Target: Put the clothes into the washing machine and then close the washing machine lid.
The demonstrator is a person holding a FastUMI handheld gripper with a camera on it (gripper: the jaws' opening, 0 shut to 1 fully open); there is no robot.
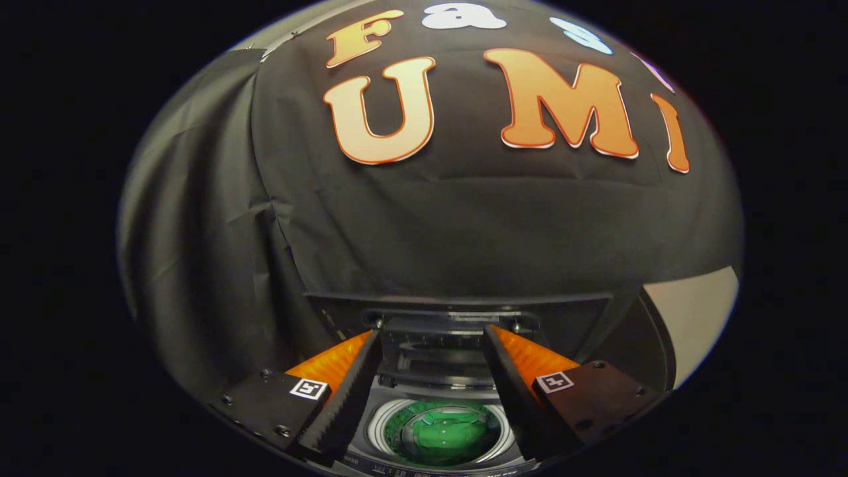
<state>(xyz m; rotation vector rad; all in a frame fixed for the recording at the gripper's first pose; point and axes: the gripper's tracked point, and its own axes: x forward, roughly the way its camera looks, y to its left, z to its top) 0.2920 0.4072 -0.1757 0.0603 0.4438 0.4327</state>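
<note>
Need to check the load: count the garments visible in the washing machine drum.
1: a green garment lies in the drum of the washing machine, between the open gripper fingers. More may be hidden beneath it.

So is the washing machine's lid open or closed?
Open. The lid stands up behind the round drum, and you can see green cloth inside it. The gripper is open, holding nothing.

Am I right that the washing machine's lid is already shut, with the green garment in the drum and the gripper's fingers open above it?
Not quite: the lid is up, not shut. The gripper view looks straight down into the open drum of the washing machine, where the green garment lies. The rest holds: the gripper is open, its fingers apart above the opening, holding nothing.
</note>
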